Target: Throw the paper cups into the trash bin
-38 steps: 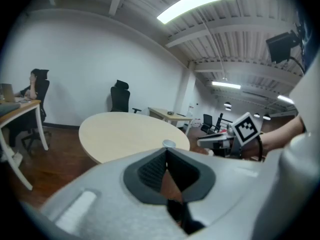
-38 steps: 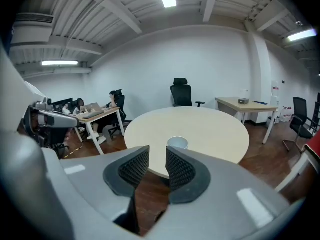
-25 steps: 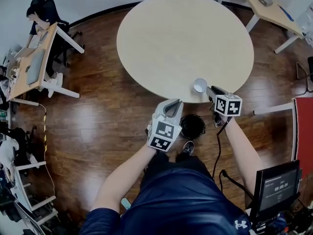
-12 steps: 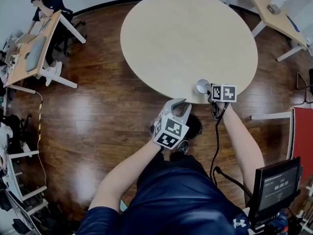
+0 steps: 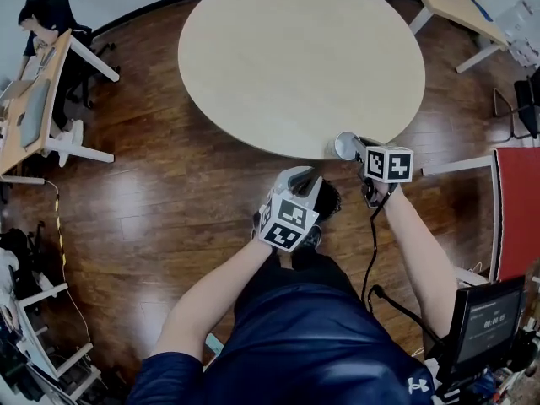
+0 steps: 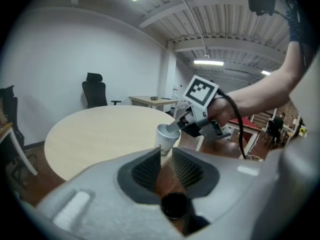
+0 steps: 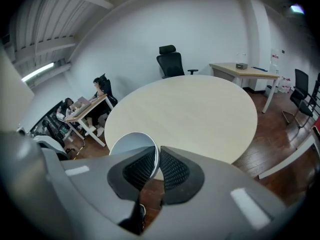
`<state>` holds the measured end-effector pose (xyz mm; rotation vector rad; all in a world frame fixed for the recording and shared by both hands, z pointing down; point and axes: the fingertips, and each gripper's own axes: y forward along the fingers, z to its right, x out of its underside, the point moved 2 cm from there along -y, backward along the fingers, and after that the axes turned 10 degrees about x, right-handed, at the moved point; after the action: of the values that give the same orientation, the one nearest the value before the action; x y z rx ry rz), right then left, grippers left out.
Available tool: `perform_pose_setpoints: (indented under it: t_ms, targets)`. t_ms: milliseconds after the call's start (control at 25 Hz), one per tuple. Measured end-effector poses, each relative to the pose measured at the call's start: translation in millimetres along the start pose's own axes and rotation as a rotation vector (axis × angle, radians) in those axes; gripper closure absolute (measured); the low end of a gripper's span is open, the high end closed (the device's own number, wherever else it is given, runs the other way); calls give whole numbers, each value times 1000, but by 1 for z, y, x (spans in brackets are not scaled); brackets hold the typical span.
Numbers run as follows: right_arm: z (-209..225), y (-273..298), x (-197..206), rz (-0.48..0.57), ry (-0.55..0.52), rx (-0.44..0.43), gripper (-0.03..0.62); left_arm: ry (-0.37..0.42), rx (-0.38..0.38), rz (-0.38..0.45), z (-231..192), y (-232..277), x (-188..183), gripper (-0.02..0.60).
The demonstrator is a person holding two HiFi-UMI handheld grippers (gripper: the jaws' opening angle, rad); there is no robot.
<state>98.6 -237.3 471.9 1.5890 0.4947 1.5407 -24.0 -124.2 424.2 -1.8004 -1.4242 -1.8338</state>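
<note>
Spanning the upper centre of the head view, the round counter [image 5: 278,57] is bare apart from one cup [image 5: 344,145] at its lower right edge, the side nearest the person.

Bin [image 5: 331,201]: a dark shape on the floor just below that edge, down and left of the cup, largely covered by the left gripper.

Left gripper [image 6: 166,156]: jaws a little apart with nothing between them, hanging over the bin.

Right gripper [image 7: 156,156]: jaws closing on the cup's rim, one reaching into the mouth and one outside, so that the thin wall is pinched between the pads. The cup is upright; whether its base touches the counter cannot be told.

Step in hand, as judged: securing the grasp before the carry. The pinch should be firm enough that the cup does not pivot, yet gentle enough that the paper wall does not fold. The cup should be lifted clear of the counter's edge before it swings down and left. The left gripper would best move aside so that the bin's mouth is open. Release should wait until the cup is squarely over the opening.
</note>
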Motion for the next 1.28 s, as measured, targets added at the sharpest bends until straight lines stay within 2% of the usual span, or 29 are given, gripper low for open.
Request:
perform_pose_setpoints:
  t_ms: [240, 520, 640, 880, 1040, 1160, 1280]
  targets:
    - [8, -57, 36, 31, 88, 71, 556, 4, 129, -36, 27, 14, 21, 509]
    - [48, -85, 110, -11, 203, 148, 556, 7, 207, -72, 68, 34, 40, 512]
    - [50, -87, 135, -28, 199, 164, 556, -15, 203, -94, 78, 34, 50, 512]
    - [50, -53, 186, -71, 118, 123, 556, -69, 146, -188, 98, 47, 92, 515]
    - [33, -22, 229, -101, 23, 74, 556, -201, 115, -273, 107, 59, 131, 515]
    - [25, 1, 257, -101, -27, 68, 556, -313, 95, -302, 108, 73, 155, 515]
    - [22, 23, 276, -123, -32, 60, 556, -344, 67, -306, 97, 87, 175, 515]
